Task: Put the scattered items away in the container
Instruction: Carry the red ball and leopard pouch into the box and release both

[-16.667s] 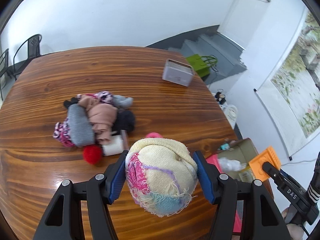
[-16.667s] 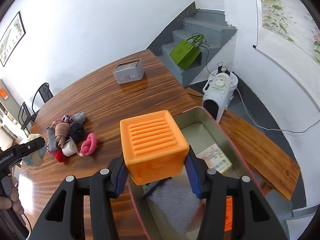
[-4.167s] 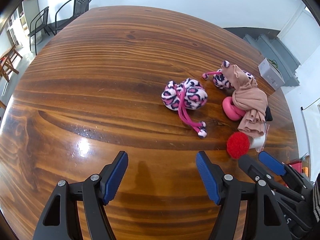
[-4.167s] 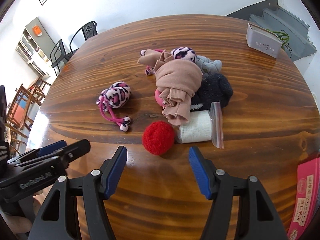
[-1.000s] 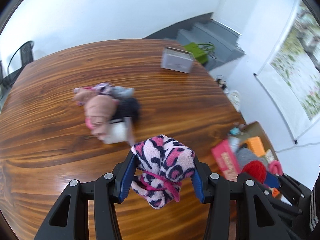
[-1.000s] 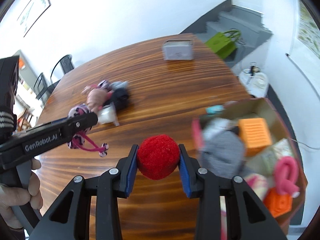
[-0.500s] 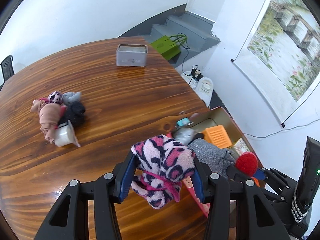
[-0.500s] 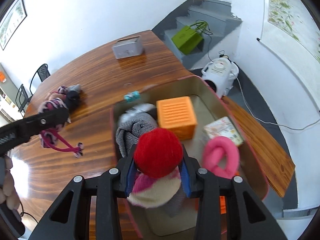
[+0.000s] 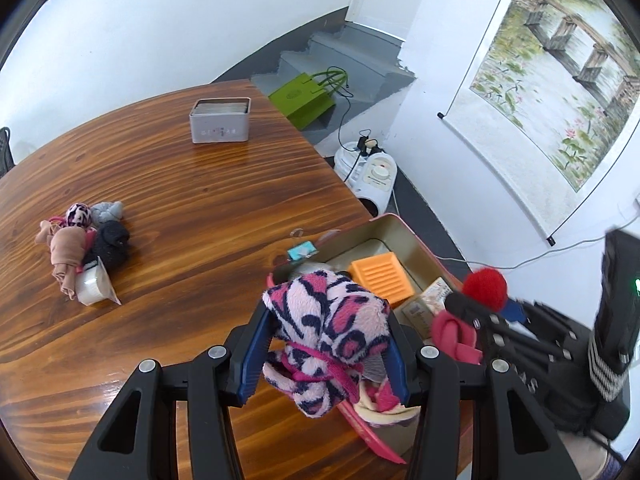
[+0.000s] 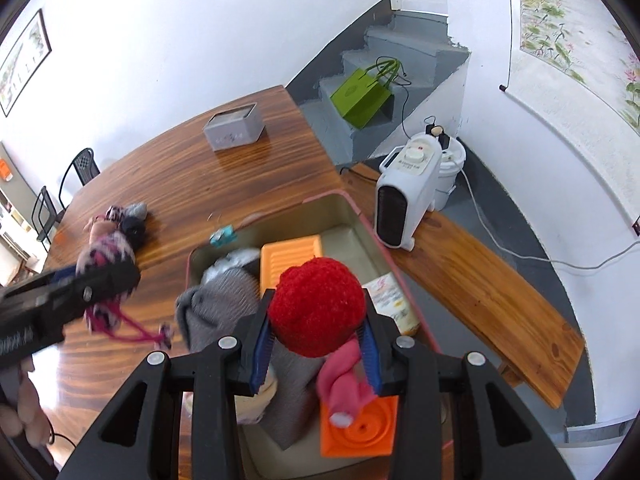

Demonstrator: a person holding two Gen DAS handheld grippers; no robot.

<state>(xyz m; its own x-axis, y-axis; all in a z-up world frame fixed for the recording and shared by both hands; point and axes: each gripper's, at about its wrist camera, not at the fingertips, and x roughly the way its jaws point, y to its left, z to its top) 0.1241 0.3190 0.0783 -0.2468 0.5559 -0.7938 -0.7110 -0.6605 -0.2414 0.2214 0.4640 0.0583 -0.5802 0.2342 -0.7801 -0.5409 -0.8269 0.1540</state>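
My left gripper is shut on a pink leopard-print pouch and holds it at the near left edge of the pink-rimmed tin container. My right gripper is shut on a red pompom and holds it above the container, which holds an orange block, a grey sock, a pink knot and a card. The pile of leftover items lies on the wooden table at the left.
A grey tin box stands at the table's far side. A small teal packet lies by the container's far corner. A white heater, a wooden bench, a green bag and stairs are to the right.
Both grippers have moved a little further over the container with their items. The pouch and the pompom stay gripped.
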